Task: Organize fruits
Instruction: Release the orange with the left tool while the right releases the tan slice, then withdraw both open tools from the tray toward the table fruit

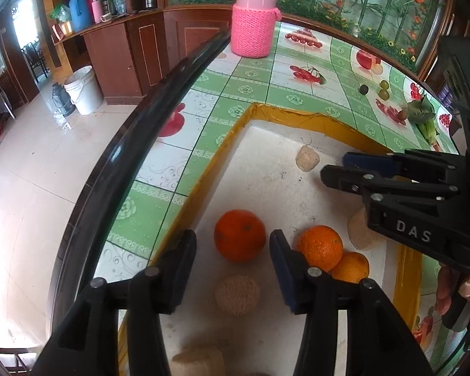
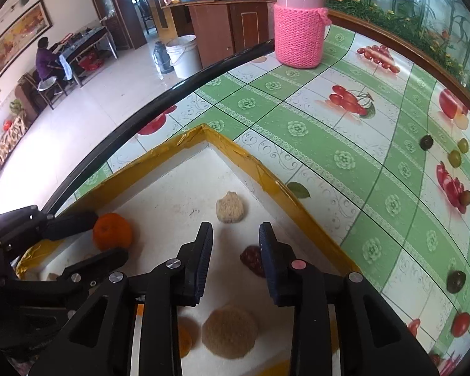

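A white tray with a yellow taped rim (image 1: pixel 285 116) (image 2: pixel 235 152) holds fruits. In the left wrist view my left gripper (image 1: pixel 232 247) is open, its fingers on either side of an orange (image 1: pixel 239 235) without touching it. Two more oranges (image 1: pixel 321 246) lie to its right, with tan round fruits (image 1: pixel 237 294) around them. My right gripper (image 2: pixel 235 241) is open and empty above the tray, with a dark red fruit (image 2: pixel 252 260) by its right finger and a tan fruit (image 2: pixel 230 208) beyond it. The right gripper also shows in the left wrist view (image 1: pixel 335 169).
A pink knitted bottle (image 1: pixel 255 18) (image 2: pixel 299 22) stands at the far table end. Small green and dark fruits (image 2: pixel 454 156) and a leafy vegetable (image 1: pixel 423 116) lie on the fruit-print tablecloth to the right. The table's black edge (image 1: pixel 134 131) runs along the left, with floor beyond.
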`<state>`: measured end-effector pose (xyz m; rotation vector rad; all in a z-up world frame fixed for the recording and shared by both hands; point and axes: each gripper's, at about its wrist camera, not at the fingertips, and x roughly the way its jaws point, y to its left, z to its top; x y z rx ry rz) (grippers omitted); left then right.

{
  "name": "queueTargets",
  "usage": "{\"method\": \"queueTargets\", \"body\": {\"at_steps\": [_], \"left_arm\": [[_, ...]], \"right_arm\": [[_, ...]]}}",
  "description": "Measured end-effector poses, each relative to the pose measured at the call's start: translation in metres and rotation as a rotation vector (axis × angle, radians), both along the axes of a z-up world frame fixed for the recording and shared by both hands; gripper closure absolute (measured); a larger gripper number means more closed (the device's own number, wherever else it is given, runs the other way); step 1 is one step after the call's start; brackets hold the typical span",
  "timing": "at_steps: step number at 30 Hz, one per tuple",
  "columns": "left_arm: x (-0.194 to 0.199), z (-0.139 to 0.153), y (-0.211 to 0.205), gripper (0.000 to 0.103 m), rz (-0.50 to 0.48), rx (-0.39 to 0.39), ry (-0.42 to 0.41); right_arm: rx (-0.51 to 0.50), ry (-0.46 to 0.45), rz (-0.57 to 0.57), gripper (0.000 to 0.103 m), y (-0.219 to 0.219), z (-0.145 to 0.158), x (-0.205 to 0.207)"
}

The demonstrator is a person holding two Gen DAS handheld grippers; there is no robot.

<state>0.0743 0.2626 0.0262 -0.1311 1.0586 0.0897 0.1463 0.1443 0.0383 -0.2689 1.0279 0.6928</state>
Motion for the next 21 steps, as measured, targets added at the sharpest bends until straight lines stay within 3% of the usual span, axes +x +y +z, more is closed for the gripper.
{"method": "queueTargets", "body": {"at_steps": [8,15,18,21], "left_arm": [[-0.029,0.022,-0.002,0.035,0.029,0.051,-0.054],[-0.060,0.037,-0.009,0.025,0.050,0.041,-0.091],[-0.072,0.043,-0.017,0.020,0.055,0.031,-0.112],[-0.081,0.049,-0.027,0.017,0.054,0.045,-0.146]], "right_arm": [[0.042,-0.020,-0.053,0.066,-0.033,0.018,-0.028],[0.077,-0.052,-0.117,0.045,-0.070,0.032,-0.064],[0.076,-0.071,-0.154,0.030,-0.089,0.035,-0.079],[0.075,-0.080,-0.187,0.029,-0.108,0.037,-0.092]]}}
